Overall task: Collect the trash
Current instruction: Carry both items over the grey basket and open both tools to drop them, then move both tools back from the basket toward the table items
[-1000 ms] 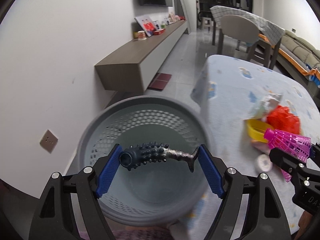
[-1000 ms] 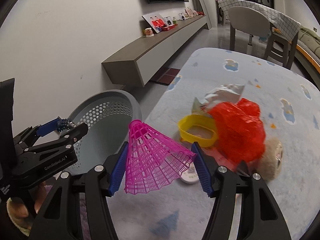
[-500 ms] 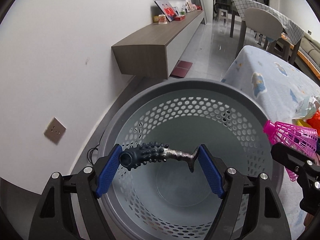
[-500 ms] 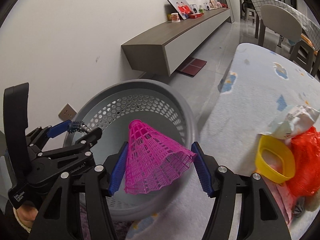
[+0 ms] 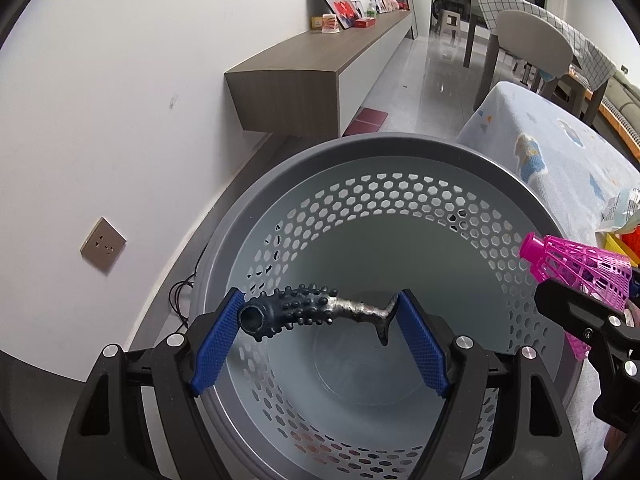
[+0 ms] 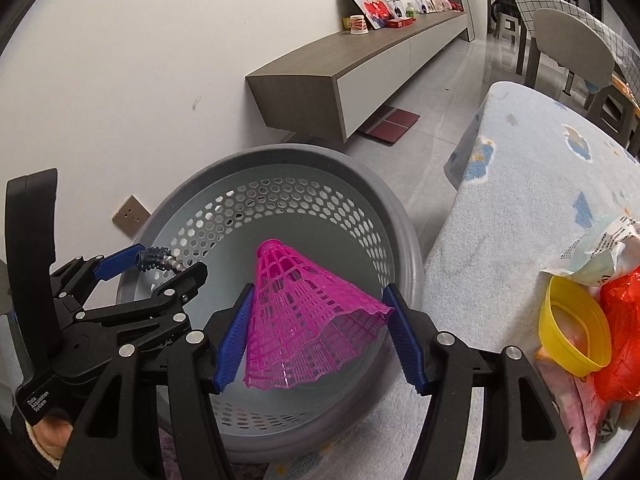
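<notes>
My left gripper (image 5: 316,334) is shut on a dark studded rubber toy (image 5: 304,312) with a grey fishtail end, held over the open grey perforated basket (image 5: 400,216). My right gripper (image 6: 318,338) is shut on a pink plastic shuttlecock (image 6: 308,320), held above the basket's (image 6: 320,160) near rim. The shuttlecock also shows at the right of the left wrist view (image 5: 576,268), and the left gripper with the toy (image 6: 156,260) shows at the left of the right wrist view. The basket looks empty inside.
A table with a light blue patterned cloth (image 6: 528,184) stands right of the basket, with a yellow cup (image 6: 572,324), a red bag (image 6: 620,320) and a crumpled wrapper (image 6: 600,240) on it. A low wall cabinet (image 5: 320,68) and chairs (image 5: 532,40) lie beyond.
Both grippers have moved left from the table to over the basket, each still holding its item. The table items have slid to the right edge of view.
</notes>
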Available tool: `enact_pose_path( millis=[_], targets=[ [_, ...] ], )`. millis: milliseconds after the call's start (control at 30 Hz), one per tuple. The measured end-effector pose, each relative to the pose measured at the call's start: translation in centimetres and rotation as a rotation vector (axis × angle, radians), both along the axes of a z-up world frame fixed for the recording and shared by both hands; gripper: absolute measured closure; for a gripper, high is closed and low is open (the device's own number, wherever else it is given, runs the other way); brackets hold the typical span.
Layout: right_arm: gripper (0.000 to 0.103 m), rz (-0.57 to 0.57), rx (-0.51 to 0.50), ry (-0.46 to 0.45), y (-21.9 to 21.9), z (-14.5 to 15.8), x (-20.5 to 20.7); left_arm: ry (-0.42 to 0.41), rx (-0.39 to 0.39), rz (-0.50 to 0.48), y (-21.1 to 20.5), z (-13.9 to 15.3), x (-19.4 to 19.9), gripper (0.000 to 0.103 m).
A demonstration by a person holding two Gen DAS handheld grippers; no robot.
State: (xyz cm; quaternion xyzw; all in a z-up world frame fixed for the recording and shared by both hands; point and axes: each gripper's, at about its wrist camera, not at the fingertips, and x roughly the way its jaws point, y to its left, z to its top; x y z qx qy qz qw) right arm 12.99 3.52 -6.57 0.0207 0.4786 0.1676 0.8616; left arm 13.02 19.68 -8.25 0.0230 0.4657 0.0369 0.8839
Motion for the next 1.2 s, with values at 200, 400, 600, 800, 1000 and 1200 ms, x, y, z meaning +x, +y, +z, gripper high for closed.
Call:
enact_pose_path(
  millis=[200, 400, 600, 800, 1000, 1200],
  targets=[
    [0.030, -0.012, -0.002, -0.021, -0.25, 0.26, -0.03, -0.003, -0.009, 0.007, 0.24, 0.12, -0.07, 0.018],
    [0.030, -0.016, -0.010, -0.027, -0.47, 0.42, -0.13, 0.003, -0.016, 0.013, 0.34, 0.11, 0.03, 0.017],
    [0.030, -0.017, -0.011, -0.029, -0.47, 0.41, -0.12, 0.004, -0.013, 0.013, 0.29, 0.11, 0.02, 0.016],
    [0.030, -0.024, -0.006, -0.032, -0.68, 0.51, -0.27, 0.004, -0.011, 0.013, 0.27, 0.12, 0.00, 0.016],
    [0.030, -0.027, -0.005, -0.029, -0.80, 0.52, -0.36, 0.003, -0.010, 0.012, 0.24, 0.17, -0.05, 0.016],
    [0.030, -0.033, -0.004, -0.036, -0.96, 0.80, -0.58, -0.005, -0.009, 0.013, 0.35, 0.45, -0.25, 0.013]
  ],
)
